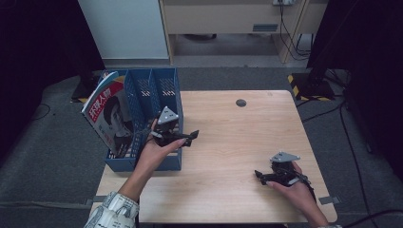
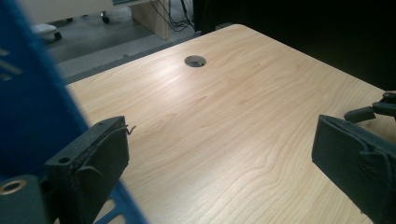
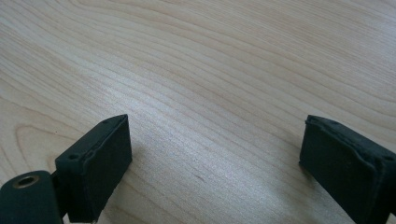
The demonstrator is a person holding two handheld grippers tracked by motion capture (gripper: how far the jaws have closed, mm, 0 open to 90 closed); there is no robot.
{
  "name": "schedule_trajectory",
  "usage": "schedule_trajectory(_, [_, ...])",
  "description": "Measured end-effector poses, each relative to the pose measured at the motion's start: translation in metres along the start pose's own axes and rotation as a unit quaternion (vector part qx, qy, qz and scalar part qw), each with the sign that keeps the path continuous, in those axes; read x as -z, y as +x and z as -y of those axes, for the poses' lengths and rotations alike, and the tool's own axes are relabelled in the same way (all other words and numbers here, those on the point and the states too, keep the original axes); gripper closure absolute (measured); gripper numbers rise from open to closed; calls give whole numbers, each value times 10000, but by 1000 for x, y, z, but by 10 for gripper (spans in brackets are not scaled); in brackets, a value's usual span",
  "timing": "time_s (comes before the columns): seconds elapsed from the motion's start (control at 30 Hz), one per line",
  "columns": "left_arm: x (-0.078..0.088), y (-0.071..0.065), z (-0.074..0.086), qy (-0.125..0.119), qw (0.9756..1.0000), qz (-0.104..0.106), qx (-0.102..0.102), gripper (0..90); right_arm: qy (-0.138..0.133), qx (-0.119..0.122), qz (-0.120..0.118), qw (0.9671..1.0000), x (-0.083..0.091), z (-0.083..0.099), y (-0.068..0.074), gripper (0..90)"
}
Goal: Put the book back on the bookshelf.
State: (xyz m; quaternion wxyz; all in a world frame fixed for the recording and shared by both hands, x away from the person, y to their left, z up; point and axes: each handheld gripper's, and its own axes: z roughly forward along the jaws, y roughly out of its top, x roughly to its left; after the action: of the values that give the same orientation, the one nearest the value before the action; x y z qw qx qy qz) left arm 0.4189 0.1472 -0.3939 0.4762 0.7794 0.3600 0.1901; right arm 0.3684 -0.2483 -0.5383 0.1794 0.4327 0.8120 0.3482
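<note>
Fingers wide and empty on both grippers, left gripper hovers beside the blue file rack holding the magazine at the desk's left edge, so it should probably approach slowly, squarely.

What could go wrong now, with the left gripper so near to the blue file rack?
1. The left gripper is open right beside the blue file rack; a careless move could knock or push the rack along the table.
2. The magazine leans tilted in the rack's left compartment; a bump might tip it further or out.
3. The right gripper, open and low over the table, could scrape the wood.
</note>
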Motion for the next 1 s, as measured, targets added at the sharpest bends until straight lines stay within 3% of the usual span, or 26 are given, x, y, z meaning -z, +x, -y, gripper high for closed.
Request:
schedule_trajectory(0.07, [-5, -8, -2, -73, 9999, -58, -120, 53, 8, 9, 7, 10000, 0, 0, 0, 92])
schedule_trajectory(0.5, [-45, -42, -1, 194, 9993, 258, -205, 47, 41, -37, 30, 10000, 2, 2, 0, 60])
schedule_trajectory(0.8, [-80, -80, 3, 536, 9965, 517, -382, 48, 81, -27, 11, 10000, 1, 2, -1, 41])
schedule_trajectory(1.0, [-104, -101, 20, 807, 9935, 638, -488, 51, 78, -34, 40, 10000, 3, 3, -3, 41])
